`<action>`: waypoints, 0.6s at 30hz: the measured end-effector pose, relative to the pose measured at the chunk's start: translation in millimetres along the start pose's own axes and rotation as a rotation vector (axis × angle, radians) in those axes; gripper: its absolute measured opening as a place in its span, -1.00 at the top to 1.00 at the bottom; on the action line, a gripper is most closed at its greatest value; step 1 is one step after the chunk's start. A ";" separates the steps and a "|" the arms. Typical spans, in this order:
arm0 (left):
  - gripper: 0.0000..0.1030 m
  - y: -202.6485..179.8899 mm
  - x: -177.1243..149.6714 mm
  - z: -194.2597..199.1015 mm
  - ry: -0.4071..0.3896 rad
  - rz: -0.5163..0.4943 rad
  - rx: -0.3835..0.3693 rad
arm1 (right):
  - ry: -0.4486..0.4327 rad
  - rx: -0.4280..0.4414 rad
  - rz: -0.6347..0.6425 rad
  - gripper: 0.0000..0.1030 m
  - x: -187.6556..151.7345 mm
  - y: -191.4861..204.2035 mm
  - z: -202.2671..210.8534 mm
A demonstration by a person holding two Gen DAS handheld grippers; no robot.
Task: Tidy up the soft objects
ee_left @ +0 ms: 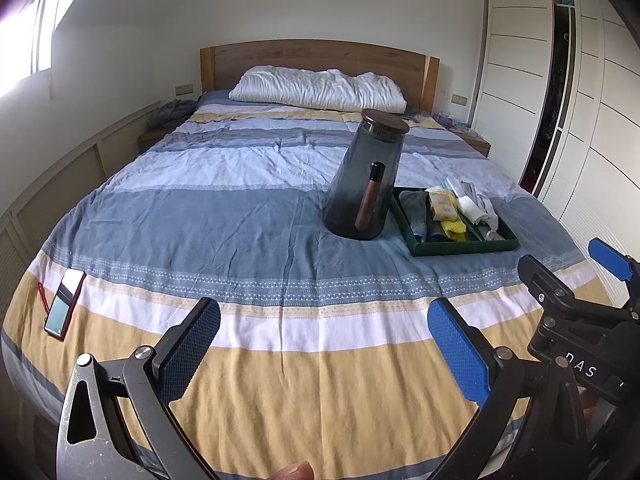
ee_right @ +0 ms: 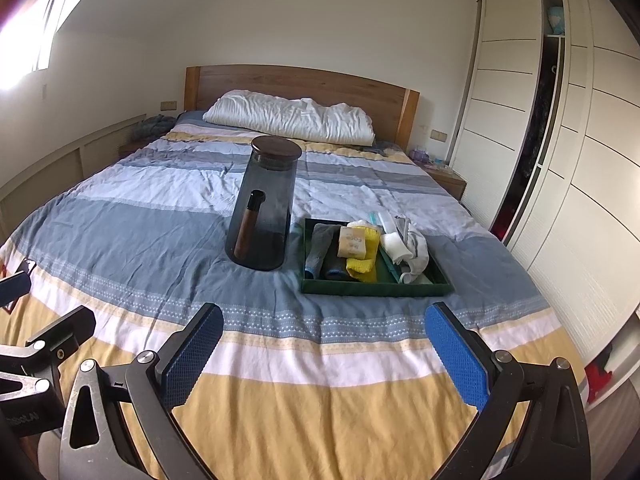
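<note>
A dark green tray (ee_right: 360,286) (ee_left: 466,247) sits on the striped bed. It holds rolled grey socks (ee_right: 320,246), a yellow sock (ee_right: 362,266), a white and grey sock (ee_right: 416,252) and a small tan packet (ee_right: 352,242). A tall smoked-glass jug (ee_right: 264,208) (ee_left: 366,180) with a wooden handle stands just left of the tray. My left gripper (ee_left: 324,344) is open and empty, above the bed's near end. My right gripper (ee_right: 324,344) is open and empty, short of the tray. The right gripper also shows in the left wrist view (ee_left: 576,280).
A white pillow (ee_right: 292,118) lies by the wooden headboard (ee_right: 304,84). A phone (ee_left: 64,304) lies at the bed's left edge. White wardrobe doors (ee_right: 560,160) run along the right. Nightstands stand either side of the bed.
</note>
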State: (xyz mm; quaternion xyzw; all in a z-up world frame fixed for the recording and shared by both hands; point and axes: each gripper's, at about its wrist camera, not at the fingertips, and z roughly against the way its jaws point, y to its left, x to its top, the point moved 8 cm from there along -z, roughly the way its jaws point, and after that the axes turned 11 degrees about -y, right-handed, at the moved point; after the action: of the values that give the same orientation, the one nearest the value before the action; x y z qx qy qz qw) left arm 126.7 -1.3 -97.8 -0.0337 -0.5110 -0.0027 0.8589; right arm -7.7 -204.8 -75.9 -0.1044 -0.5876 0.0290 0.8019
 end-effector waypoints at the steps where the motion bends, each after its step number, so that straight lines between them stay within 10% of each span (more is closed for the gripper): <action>1: -0.97 0.1 -0.3 0.0 0.003 0.002 0.000 | -0.001 0.001 0.000 -0.99 0.0 0.3 0.0; 18: -0.97 -0.4 -0.7 4.0 0.004 0.000 -0.005 | -0.010 0.006 0.019 -0.99 -2.5 -2.8 0.8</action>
State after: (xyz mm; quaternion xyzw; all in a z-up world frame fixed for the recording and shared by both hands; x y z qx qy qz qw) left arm 122.8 -1.4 -96.5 -0.0359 -0.5093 -0.0040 0.8598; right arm -9.4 -207.9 -77.5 -0.1072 -0.5905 0.0388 0.7990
